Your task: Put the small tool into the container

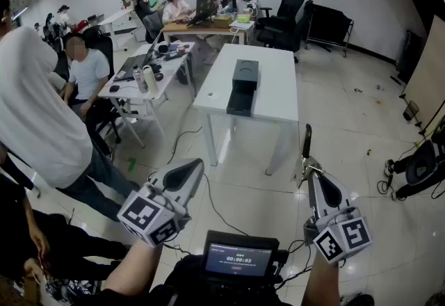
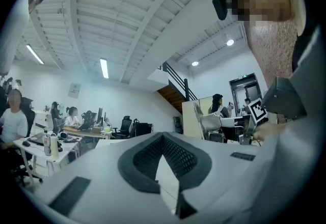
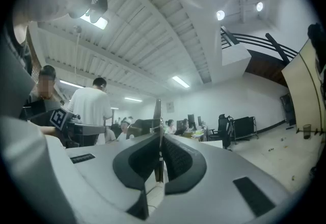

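Note:
A black container (image 1: 243,84) with its front drawer part pulled out sits on the white table (image 1: 278,89) ahead of me. My right gripper (image 1: 311,171) is held low at the right, well short of the table. It is shut on the small tool (image 1: 306,143), a thin dark flat strip that sticks up past the jaw tips. In the right gripper view the small tool (image 3: 158,116) stands between the pressed pads of that gripper (image 3: 160,139). My left gripper (image 1: 189,171) is at the lower left, with its tips together and nothing in them; the left gripper view shows the same gripper (image 2: 163,139).
A person in a white shirt (image 1: 31,103) stands close on the left. Seated people work at desks (image 1: 149,68) behind. Black office chairs (image 1: 288,16) stand at the back. Cables (image 1: 208,193) trail over the tiled floor. A small screen (image 1: 238,259) is mounted below me.

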